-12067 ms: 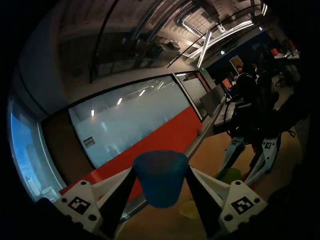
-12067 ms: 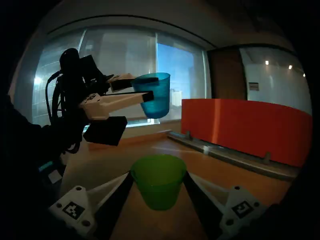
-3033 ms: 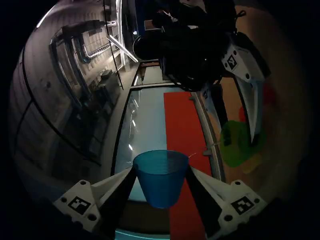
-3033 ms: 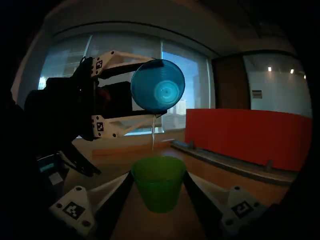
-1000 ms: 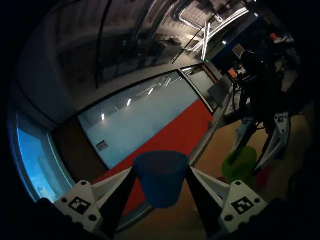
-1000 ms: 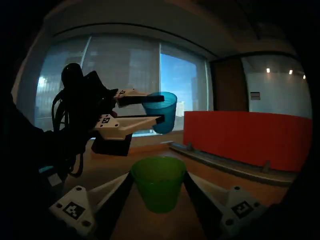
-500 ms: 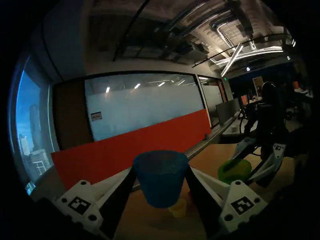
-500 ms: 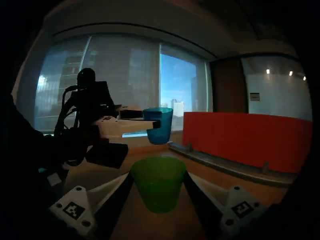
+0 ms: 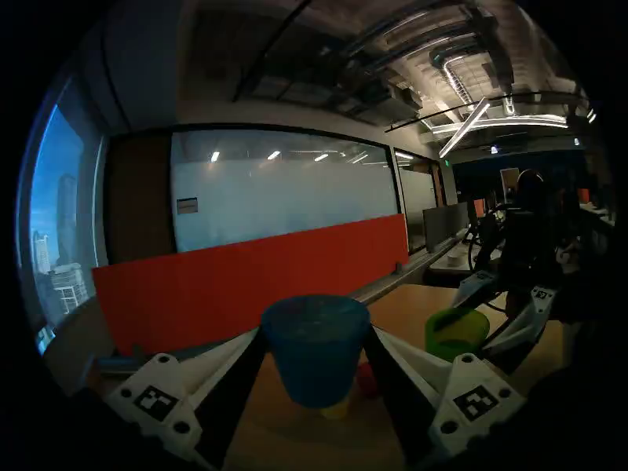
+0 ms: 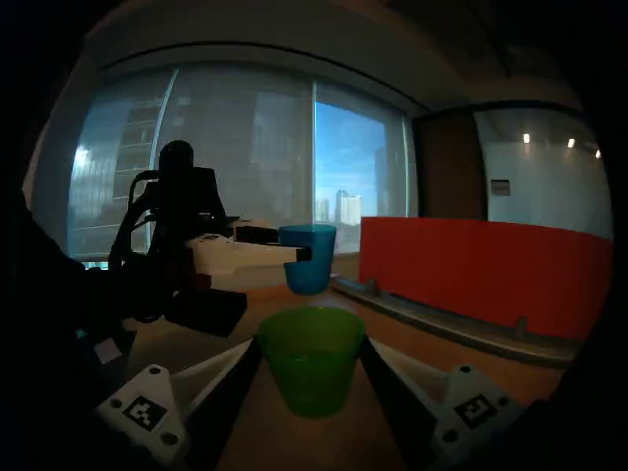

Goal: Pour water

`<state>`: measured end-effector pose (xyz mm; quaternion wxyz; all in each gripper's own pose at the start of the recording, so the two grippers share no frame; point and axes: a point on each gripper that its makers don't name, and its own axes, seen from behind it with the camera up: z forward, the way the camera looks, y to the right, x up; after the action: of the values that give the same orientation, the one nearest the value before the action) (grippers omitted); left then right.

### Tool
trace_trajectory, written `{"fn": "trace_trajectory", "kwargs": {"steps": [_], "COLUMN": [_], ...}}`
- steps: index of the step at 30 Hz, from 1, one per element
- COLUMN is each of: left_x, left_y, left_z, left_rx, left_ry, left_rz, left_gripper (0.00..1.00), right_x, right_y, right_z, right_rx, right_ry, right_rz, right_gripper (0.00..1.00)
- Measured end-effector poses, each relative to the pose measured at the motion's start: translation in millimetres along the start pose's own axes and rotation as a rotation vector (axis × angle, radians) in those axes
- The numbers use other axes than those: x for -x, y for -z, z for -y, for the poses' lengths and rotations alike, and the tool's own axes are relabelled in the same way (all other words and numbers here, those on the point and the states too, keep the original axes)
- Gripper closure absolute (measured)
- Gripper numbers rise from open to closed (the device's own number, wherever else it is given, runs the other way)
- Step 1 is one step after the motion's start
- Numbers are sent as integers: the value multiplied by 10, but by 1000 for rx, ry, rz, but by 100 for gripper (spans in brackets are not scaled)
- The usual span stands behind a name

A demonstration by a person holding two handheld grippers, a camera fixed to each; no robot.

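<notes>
Blue cup [image 9: 315,353] is upright, mouth up, long axis vertical, and we've got it pinched between our left gripper [image 9: 315,339] fingers over the table [image 10: 408,357]. Our right gripper [image 10: 312,349] grips the green cup [image 10: 312,373], upright too.

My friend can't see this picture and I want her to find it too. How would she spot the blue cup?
Find the long orange wall panel behind the wooden table. In front of it, the left gripper pinches the blue cup upright between its white fingers, on the window side. The other held cup, in the right gripper, is the green cup.
</notes>
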<state>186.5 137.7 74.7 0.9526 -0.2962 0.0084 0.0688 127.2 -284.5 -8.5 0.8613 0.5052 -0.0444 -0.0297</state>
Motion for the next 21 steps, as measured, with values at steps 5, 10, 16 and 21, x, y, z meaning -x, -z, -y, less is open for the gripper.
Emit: {"fn": "trace_trajectory", "kwargs": {"steps": [5,10,16,21], "left_x": [202,398,570,736], "left_y": [15,29,46,54], "left_z": [40,36,11,-16], "left_rx": [-1,5,17,27], "left_ry": [7,8,9,12], "left_rz": [51,101,140,176], "left_gripper": [14,14,14,14], "right_x": [22,80,176,245], "right_y": [1,7,31,62], "right_z": [45,66,69,70], "right_rx": [-11,-11,-11,-10], "right_ry": [1,9,-4,-20], "right_rz": [33,73,112,139], "right_gripper": [9,9,8,9]}}
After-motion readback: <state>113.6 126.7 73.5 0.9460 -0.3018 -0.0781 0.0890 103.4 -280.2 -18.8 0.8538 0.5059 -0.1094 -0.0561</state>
